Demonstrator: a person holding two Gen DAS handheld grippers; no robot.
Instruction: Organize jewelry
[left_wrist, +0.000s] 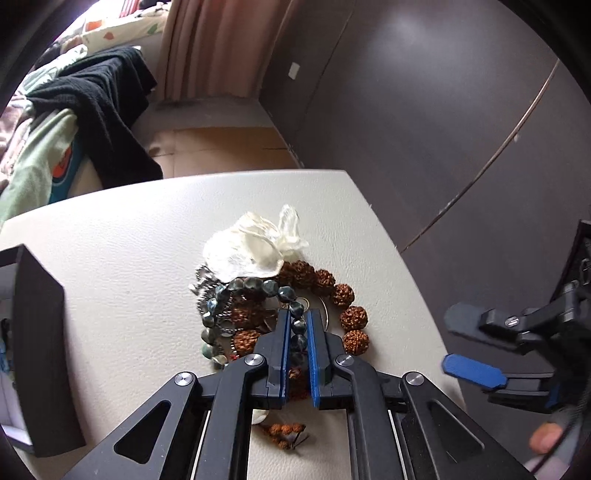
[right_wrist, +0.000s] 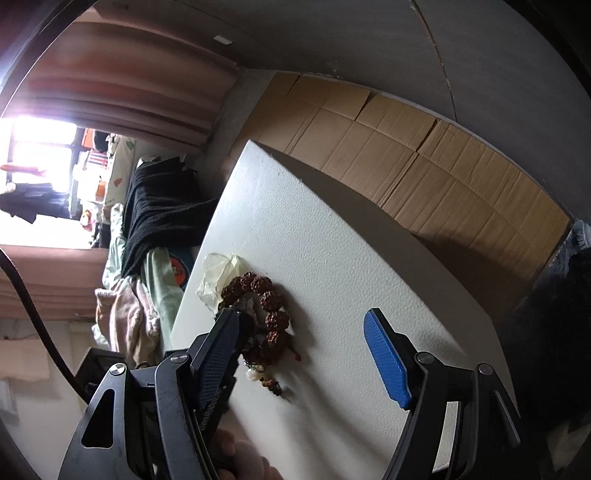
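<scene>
Left hand-held gripper (left_wrist: 298, 325) seemingly around dark-bead bracelet (left_wrist: 295, 314)

We list: jewelry heap (left_wrist: 258, 306) blocking table (left_wrist: 129, 240) middle; black box (left_wrist: 40, 350) at left edge; bare surface between them.

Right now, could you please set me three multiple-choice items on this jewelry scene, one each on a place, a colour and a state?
1. Where does the sheer white pouch lie?
A. on the far side of the jewelry pile
B. inside the black box
C. between the right gripper's fingers

2. What colour are the rough seed beads?
A. green
B. reddish brown
C. white

3. How is the left hand-held gripper?
A. wide open over bare table
B. closed around the dark stone bead strand
C. out of view

Answers: 1 A, the pouch sits beyond the beads; 2 B, they look rust-brown; 3 B, beads sit between its blue pads.
</scene>
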